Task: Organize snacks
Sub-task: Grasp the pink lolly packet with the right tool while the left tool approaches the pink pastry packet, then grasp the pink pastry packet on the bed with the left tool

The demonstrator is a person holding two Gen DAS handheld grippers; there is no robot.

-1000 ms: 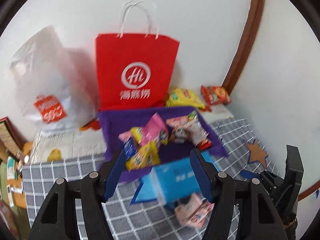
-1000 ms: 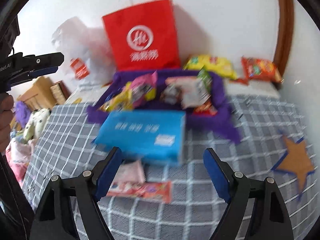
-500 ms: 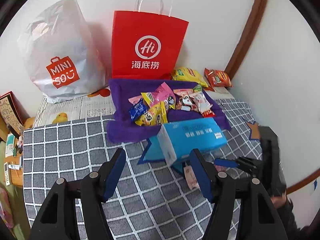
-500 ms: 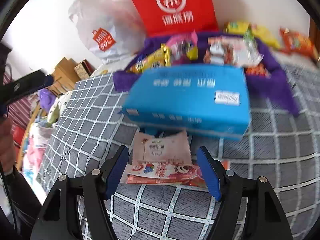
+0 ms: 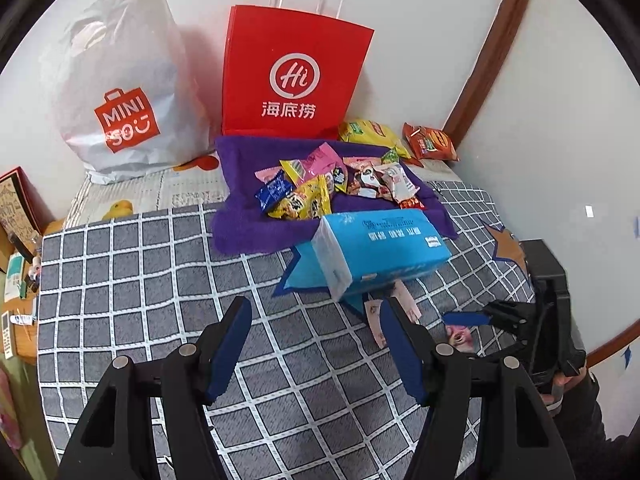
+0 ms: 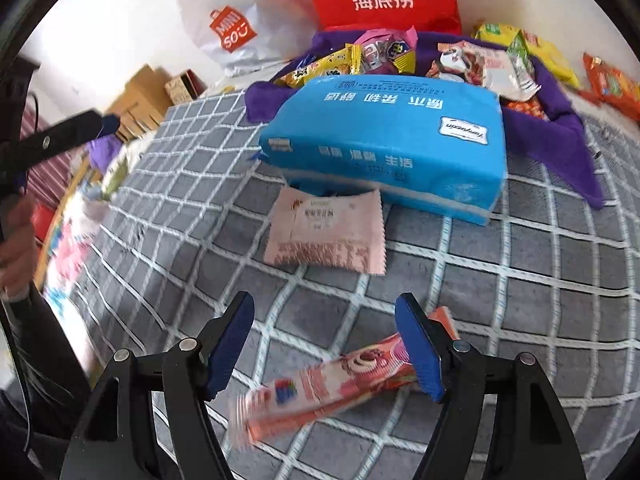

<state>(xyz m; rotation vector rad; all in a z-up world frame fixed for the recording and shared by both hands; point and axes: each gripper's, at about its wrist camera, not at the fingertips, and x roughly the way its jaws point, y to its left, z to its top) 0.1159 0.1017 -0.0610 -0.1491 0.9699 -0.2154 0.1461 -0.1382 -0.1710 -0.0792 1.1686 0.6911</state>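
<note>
A purple cloth tray point(image 5: 240, 224) point(image 6: 560, 128) holds several snack packets point(image 5: 316, 184) point(image 6: 384, 52) at the back of the checked blanket. A blue tissue pack point(image 5: 380, 248) point(image 6: 392, 140) lies in front of it. A pale pink snack packet point(image 6: 326, 236) point(image 5: 376, 316) lies flat before the tissue pack. A long pink-red snack bar point(image 6: 332, 384) lies between my right gripper's fingers. My right gripper point(image 6: 324, 344) point(image 5: 480, 320) is open, low over the bar. My left gripper point(image 5: 316, 344) is open and empty above the blanket.
A red paper bag point(image 5: 296, 76) and a white Miniso bag point(image 5: 116, 92) stand against the back wall. Yellow point(image 5: 368, 132) and orange point(image 5: 430, 142) snack bags lie behind the tray. A wall stands at the right. Boxes and clutter lie off the left edge point(image 6: 140, 96).
My right gripper has moved down and forward over the pink snacks, the bar now between its fingers. My left gripper has pulled back and up from the tray.
</note>
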